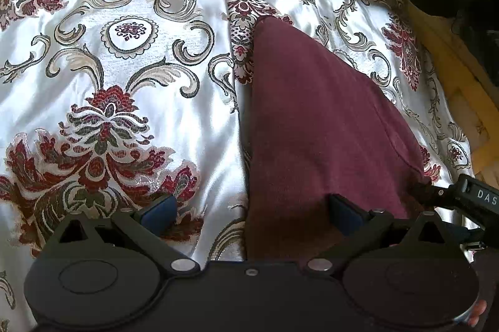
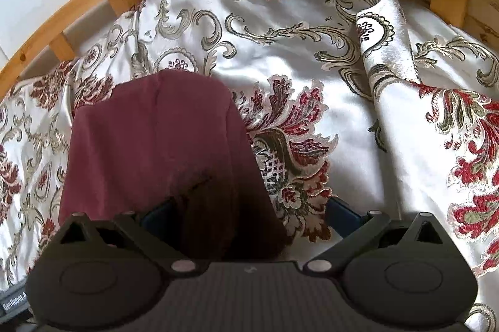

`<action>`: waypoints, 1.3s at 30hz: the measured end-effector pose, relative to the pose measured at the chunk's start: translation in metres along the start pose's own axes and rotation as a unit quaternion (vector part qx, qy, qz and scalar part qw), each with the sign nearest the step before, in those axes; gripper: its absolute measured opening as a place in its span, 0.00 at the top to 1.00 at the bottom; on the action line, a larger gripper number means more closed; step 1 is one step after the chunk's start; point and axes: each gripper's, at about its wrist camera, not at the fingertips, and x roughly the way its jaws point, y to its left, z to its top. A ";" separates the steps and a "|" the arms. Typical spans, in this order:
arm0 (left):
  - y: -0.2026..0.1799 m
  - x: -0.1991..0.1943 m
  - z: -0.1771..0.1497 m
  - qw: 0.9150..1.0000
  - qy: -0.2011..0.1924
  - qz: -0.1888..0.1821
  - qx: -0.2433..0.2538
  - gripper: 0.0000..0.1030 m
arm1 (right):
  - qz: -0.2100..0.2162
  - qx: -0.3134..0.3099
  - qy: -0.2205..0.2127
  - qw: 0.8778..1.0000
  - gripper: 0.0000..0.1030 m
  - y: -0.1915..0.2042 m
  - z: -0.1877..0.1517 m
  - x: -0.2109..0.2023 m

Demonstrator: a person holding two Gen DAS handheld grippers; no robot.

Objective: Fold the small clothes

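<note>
Maroon cloth [image 1: 321,126], one soft knit piece, lies in a long smooth shape on the floral satin bedspread [image 1: 118,57]. Two grippers are in view. Left gripper [image 1: 249,210] stands wide open over the garment's near edge, gripping nothing; right gripper [image 2: 249,215] is likewise wide open above its near end.

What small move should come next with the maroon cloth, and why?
Probably shut both claws on the near edge of the maroon cloth. The left claw and the right claw both stand open astride that edge, and the cloth lies flat on the patterned bedcover.
</note>
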 end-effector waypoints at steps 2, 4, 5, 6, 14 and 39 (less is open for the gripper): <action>0.000 0.000 0.000 1.000 -0.002 0.000 0.001 0.01 | 0.005 0.011 0.003 1.000 0.00 -0.003 0.000 0.001; 0.000 0.000 -0.001 1.000 -0.002 0.001 0.001 0.01 | 0.009 0.022 0.008 1.000 0.00 -0.006 0.000 0.002; 0.000 0.000 -0.001 1.000 -0.002 0.001 0.001 0.01 | 0.011 0.026 0.011 1.000 0.00 -0.008 0.000 0.003; 0.000 0.000 -0.001 1.000 -0.002 0.001 0.001 0.01 | 0.013 0.029 0.011 0.999 0.00 -0.008 0.000 0.003; 0.000 0.000 -0.001 1.000 -0.002 0.001 0.002 0.01 | 0.025 0.029 -0.019 0.999 0.00 -0.004 0.002 -0.006; 0.000 -0.001 -0.002 1.000 -0.005 0.002 0.003 0.01 | 0.101 0.132 -0.086 0.982 0.00 -0.018 0.019 0.002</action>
